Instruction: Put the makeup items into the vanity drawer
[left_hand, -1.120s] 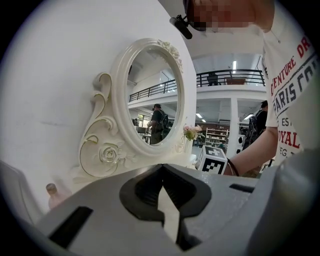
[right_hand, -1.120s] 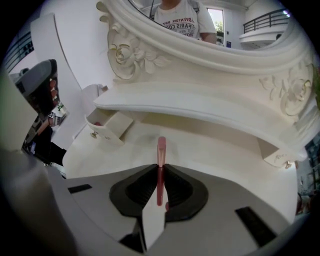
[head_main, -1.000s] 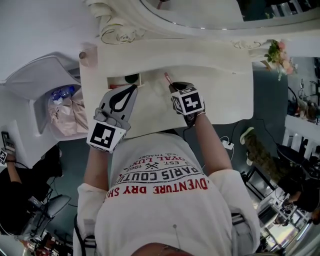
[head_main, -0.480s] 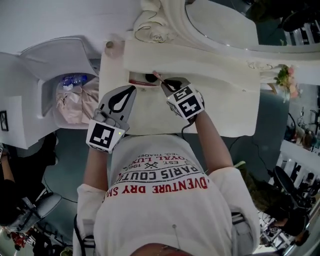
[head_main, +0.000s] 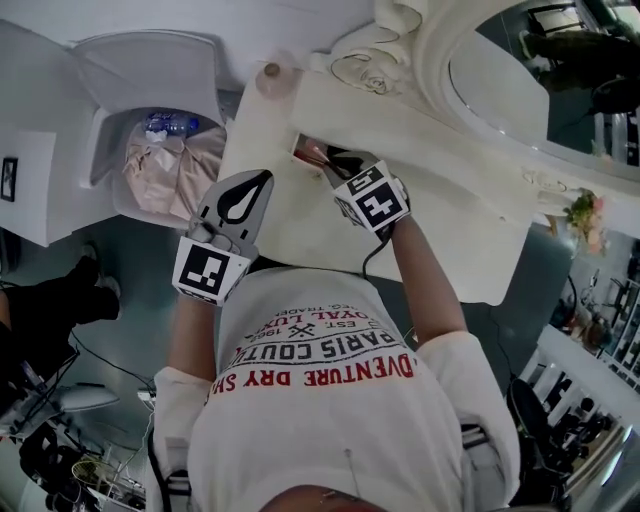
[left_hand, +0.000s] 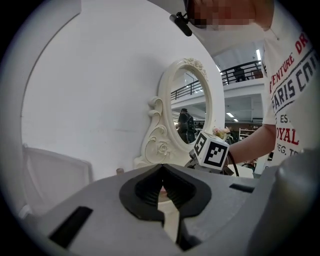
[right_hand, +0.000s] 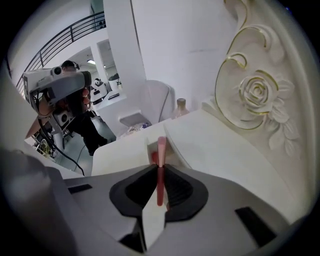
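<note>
Over the drawer (head_main: 306, 151), right tool (right_hand: 159, 169) tilts down gripping pink stick (right_hand: 161, 149) — left tool (left_hand: 161, 186) closed.

The vanity (head_main: 455, 205) looks smooth, cream-painted, the mirror (head_main: 535, 90) glossy, the pink stick (right_hand: 160, 170) plastic.

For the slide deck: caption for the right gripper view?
Right gripper holds a pink makeup stick at the open vanity drawer.

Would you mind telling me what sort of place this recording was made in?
Probably a staged recording set in a large hall, not a home: an ornate vanity with oval mirror stands by a plain white wall, a balcony railing runs overhead, and another person holds equipment nearby.
</note>
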